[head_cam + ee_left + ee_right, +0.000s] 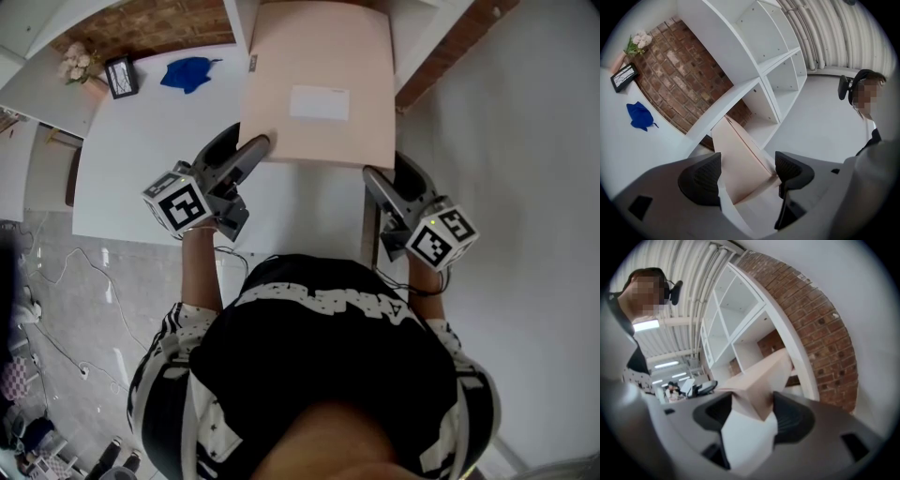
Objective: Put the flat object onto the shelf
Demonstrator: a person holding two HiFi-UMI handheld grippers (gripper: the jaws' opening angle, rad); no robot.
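The flat object is a thin beige box (319, 84) with a white label, held out level above the white table (141, 159). Its far end reaches in between the uprights of the white shelf (422, 28). My left gripper (251, 150) is closed on the box's near left corner, and my right gripper (375, 178) on its near right corner. In the left gripper view the box (740, 159) spans the gap of the gripper (746, 176), with the shelf compartments (754, 70) ahead. In the right gripper view the box corner (759, 385) sits wedged in the gripper (752, 416).
A blue cloth (187, 73), a small picture frame (122, 77) and a bunch of flowers (77, 64) lie at the table's far left. A brick wall (670, 70) stands behind the shelf. Cables trail over the floor at the left.
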